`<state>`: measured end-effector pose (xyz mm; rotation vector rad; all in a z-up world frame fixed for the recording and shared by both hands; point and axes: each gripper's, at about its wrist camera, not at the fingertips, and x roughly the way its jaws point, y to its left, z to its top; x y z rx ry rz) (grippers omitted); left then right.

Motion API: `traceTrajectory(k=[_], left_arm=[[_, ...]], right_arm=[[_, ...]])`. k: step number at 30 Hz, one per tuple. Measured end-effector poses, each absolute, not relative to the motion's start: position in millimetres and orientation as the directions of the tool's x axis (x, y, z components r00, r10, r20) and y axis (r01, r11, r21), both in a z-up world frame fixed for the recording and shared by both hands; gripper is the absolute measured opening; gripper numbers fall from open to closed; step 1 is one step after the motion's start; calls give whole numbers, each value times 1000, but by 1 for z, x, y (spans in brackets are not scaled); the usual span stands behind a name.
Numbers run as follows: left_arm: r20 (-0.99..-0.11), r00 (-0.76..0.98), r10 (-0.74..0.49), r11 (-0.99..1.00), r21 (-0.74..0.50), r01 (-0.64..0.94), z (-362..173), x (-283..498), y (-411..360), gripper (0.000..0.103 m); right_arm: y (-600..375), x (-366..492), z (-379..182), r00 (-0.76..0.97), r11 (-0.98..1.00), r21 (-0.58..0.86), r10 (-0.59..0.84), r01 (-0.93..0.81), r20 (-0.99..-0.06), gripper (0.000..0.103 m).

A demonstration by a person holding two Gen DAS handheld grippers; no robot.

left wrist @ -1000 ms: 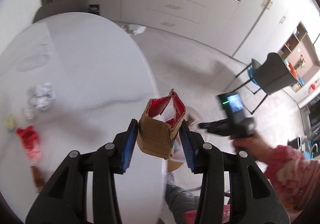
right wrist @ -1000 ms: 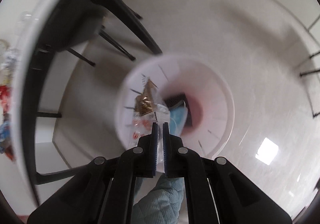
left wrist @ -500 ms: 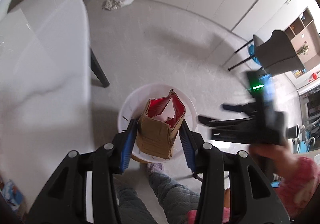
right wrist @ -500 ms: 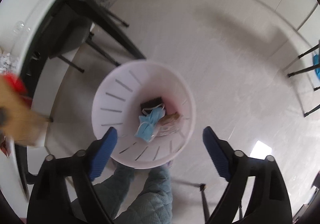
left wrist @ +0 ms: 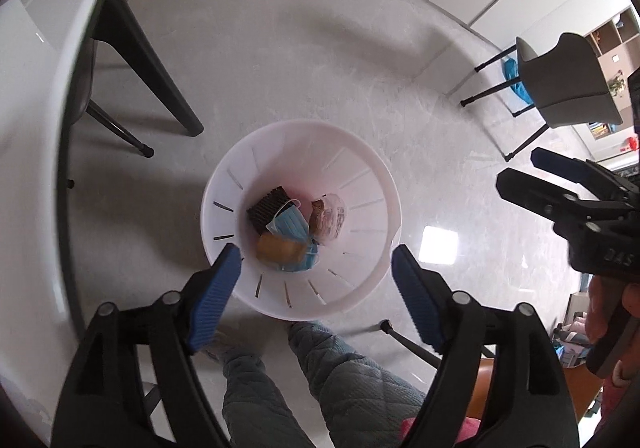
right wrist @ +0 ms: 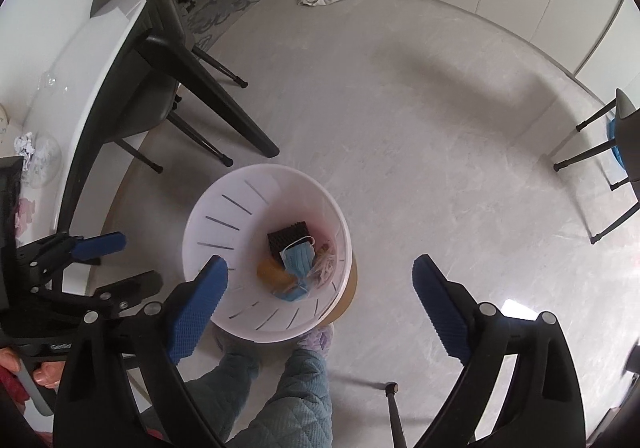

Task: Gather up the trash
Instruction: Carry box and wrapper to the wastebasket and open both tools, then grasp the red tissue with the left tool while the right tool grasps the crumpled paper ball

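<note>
Above the white bin (left wrist: 382, 184), the left gripper (left wrist: 316, 280) had just been opening, nothing between its jaws, while the light, crushable brown carton (left wrist: 278, 248) lay inside, likely best pinched across flat sides.

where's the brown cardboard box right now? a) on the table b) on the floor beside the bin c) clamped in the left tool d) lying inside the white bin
d: the brown cardboard box lies at the bottom of the white bin against the blue face mask, and the left tool, whose jaws have just been opening, stands wide with nothing between them.
</note>
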<state>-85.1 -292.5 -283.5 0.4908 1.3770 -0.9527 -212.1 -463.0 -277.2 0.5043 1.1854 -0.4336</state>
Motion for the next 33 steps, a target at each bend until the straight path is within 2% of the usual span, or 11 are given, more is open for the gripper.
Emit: traceTrajectory(k=[7, 9, 10, 17, 25, 33], left_arm=[[-934, 39, -354, 604, -197, 772, -208, -74, -265, 83], [-924, 102, -368, 624, -164, 764, -178, -72, -247, 93], [-918, 144, -370, 637, -138, 758, -162, -71, -235, 94], [-883, 349, -315, 775, -27, 631, -85, -53, -134, 95], [-840, 509, -187, 919, 33, 393, -68, -24, -12, 95], [-857, 489, -161, 953, -5, 304, -97, 29, 53, 95]], right_arm=[[-448, -188, -228, 385, 855, 128, -89, 502, -919, 93], [-437, -178, -208, 421, 874, 129, -92, 468, -902, 99], [-430, -172, -196, 444, 885, 131, -93, 447, -891, 100], [-358, -120, -132, 565, 962, 158, 5, 223, -825, 100], [-261, -44, -120, 567, 982, 183, 172, -37, -805, 100], [-179, 40, -129, 541, 976, 166, 216, -141, -813, 100]])
